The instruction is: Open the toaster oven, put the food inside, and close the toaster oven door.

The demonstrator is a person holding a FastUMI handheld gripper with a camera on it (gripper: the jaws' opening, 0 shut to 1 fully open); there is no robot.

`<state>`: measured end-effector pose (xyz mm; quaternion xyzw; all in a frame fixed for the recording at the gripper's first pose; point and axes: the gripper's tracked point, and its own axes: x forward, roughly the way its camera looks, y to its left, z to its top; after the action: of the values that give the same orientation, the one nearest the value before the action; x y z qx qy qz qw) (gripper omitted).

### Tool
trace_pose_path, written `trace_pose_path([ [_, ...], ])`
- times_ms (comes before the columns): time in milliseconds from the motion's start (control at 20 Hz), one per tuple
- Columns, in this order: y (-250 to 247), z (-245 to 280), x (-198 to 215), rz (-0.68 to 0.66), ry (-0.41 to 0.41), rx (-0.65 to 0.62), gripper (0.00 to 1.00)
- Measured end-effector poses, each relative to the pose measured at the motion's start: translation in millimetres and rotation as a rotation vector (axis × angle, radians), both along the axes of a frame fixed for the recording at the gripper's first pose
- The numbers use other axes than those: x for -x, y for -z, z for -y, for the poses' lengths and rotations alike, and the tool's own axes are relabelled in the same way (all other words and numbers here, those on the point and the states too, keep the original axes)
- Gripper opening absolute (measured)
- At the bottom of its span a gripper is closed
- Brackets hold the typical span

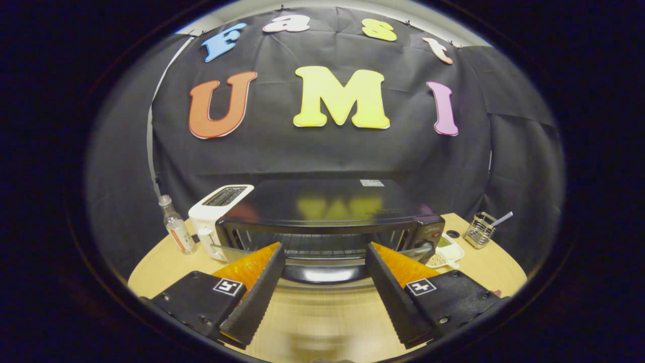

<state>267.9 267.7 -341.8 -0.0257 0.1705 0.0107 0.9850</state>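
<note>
Toaster oven at frame centre on round table, door partly lowered, handle between wide-spread, empty gripper fingers. Best lowered evenly by the handle's middle until flat. Food not identifiable.

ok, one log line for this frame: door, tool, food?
toaster oven door: open, lowered toward tool | tool: open, fingers either side of door handle, holding nothing | oven rack: bare | food: not placed
</note>
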Motion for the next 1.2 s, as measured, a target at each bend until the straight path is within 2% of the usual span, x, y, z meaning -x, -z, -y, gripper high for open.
trace_pose_path([
  [450, 58, 8, 71, -0.097, -0.006, 0.023, 1.0],
  [700, 94, 12, 91, -0.161, -0.004, 0.033, 1.0],
  [950, 150, 16, 111, -0.304, -0.021, 0.08, 1.0],
  [1200, 159, 19, 112, -0.291, -0.029, 0.105, 1.0],
])
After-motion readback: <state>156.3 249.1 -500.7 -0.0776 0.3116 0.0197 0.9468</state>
